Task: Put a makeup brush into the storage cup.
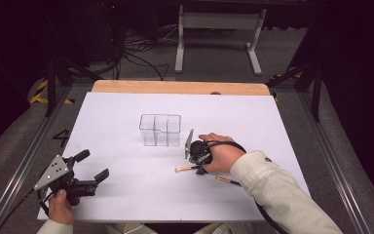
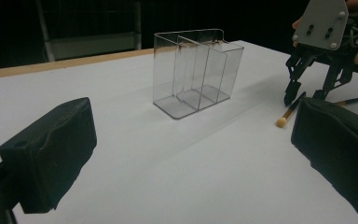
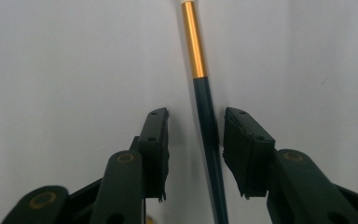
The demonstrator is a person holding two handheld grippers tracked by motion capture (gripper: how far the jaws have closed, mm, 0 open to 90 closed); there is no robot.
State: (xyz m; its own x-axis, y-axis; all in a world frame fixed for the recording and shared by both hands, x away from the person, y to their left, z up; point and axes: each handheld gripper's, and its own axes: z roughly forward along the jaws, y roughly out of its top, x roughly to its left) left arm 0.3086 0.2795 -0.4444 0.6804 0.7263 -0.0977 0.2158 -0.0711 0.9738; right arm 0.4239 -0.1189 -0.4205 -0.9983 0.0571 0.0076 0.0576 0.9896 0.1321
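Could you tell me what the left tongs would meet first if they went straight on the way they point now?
Probably the clear divided organizer: it stands straight ahead between the open left tongs, with bare white table before it. The brush lies off to the side.

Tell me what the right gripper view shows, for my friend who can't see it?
The right hand-held gripper points down at a white table, its two black jaws on either side of a thin brush without squeezing it yet. The brush has a dark handle and a shiny gold band.

Dim room — grey floor (image 1: 214, 53), white frame legs (image 1: 180, 44), tangled cables (image 1: 136, 48).
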